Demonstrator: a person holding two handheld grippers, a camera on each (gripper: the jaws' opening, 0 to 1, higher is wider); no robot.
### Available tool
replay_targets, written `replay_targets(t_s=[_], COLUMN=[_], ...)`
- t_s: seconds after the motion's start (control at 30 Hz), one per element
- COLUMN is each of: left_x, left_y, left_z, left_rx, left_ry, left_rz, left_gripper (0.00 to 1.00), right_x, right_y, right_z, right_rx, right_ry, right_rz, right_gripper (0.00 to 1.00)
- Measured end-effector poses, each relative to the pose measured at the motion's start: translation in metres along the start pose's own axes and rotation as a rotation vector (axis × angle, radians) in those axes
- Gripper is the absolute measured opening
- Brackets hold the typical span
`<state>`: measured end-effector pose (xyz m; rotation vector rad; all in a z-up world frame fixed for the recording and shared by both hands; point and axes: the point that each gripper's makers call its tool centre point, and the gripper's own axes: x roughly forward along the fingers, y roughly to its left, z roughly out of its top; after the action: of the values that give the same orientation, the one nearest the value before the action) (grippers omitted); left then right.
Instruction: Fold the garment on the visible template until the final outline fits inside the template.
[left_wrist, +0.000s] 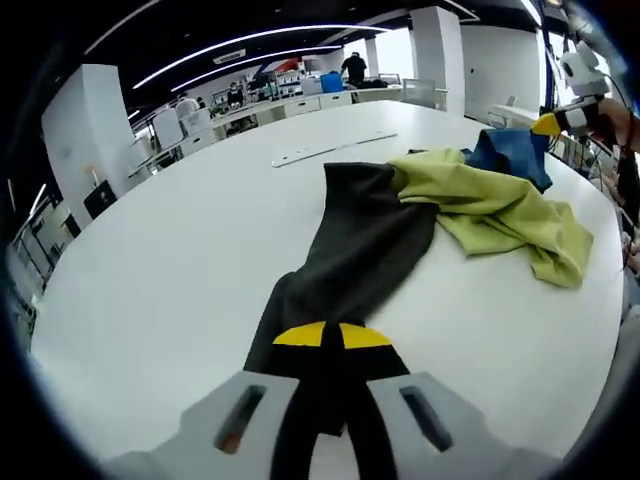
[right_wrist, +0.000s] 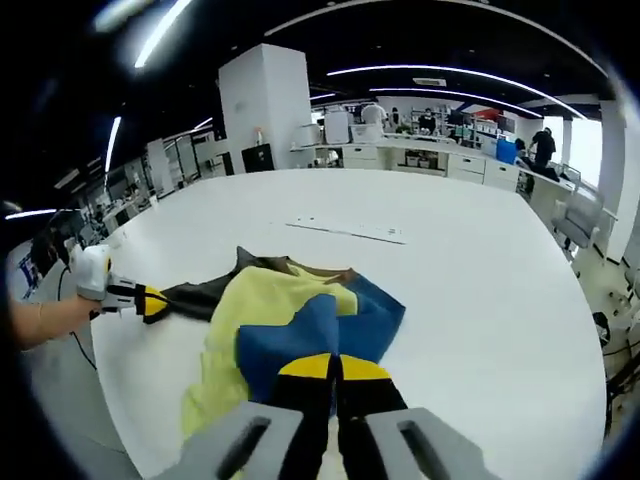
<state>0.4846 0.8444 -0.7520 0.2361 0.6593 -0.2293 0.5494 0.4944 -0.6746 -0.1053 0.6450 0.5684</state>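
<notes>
Black-green-blue garment (left_wrist: 400, 225) crumpled, stretched across table.

left gripper (left_wrist: 331, 335): jaws closed together, yellow tips touching, pinching dark cloth, low over table
right gripper (right_wrist: 334, 367): jaws closed, yellow tips together, clamped on blue cloth edge
left gripper seen from right gripper view (right_wrist: 150, 301): held by a hand (right_wrist: 40, 320), forearm entering from the left
</notes>
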Motion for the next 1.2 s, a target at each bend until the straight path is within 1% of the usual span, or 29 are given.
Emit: replay_targets(t_s=[0.1,0.13,0.2,0.23,0.37,0.43,0.47,0.53,0.77,0.8,0.87,1.2], left_x=[0.001,0.002,0.003,0.005,0.008,0.01,0.01,0.011,0.013,0.013,0.012,0.014], left_y=[0.008,0.01,0.016,0.019,0.028,0.031,0.033,0.035,0.05,0.055,0.06,0.072], left_z=[0.0,0.001,0.001,0.0,0.0,-0.001,-0.001,-0.002,-0.005,-0.006,-0.007,-0.01], left_rx=[0.004,0.006,0.006,0.0,-0.015,-0.002,0.002,0.006,0.012,0.009,-0.001,-0.009], left_ry=[0.007,0.008,0.014,0.016,0.023,0.031,0.034,0.04,0.063,0.067,0.075,0.081], left_rz=[0.009,0.013,0.023,0.028,0.033,0.035,0.036,0.038,0.072,0.082,0.101,0.118], left_gripper=[0.0,0.0,0.0,0.0,0.0,0.0,0.0,0.0,0.0,0.0,0.0,0.0], right_x=[-0.004,-0.005,-0.006,-0.007,-0.008,-0.008,-0.008,-0.009,-0.015,-0.015,-0.016,-0.026], right_y=[-0.022,-0.024,-0.037,-0.047,-0.071,-0.079,-0.084,-0.094,-0.122,-0.128,-0.134,-0.157], right_z=[-0.001,-0.001,-0.006,-0.01,-0.021,-0.026,-0.03,-0.035,-0.044,-0.048,-0.05,-0.056], right_rx=[-0.018,-0.021,-0.042,-0.054,-0.081,-0.109,-0.104,-0.117,-0.16,-0.159,-0.158,-0.138], right_ry=[0.004,0.004,0.02,0.04,0.073,0.084,0.102,0.116,0.152,0.169,0.171,0.161], right_rz=[-0.056,-0.064,-0.101,-0.129,-0.189,-0.207,-0.214,-0.236,-0.311,-0.324,-0.338,-0.415], right_gripper=[0.0,0.0,0.0,0.0,0.0,0.0,0.0,0.0,0.0,0.0,0.0,0.0])
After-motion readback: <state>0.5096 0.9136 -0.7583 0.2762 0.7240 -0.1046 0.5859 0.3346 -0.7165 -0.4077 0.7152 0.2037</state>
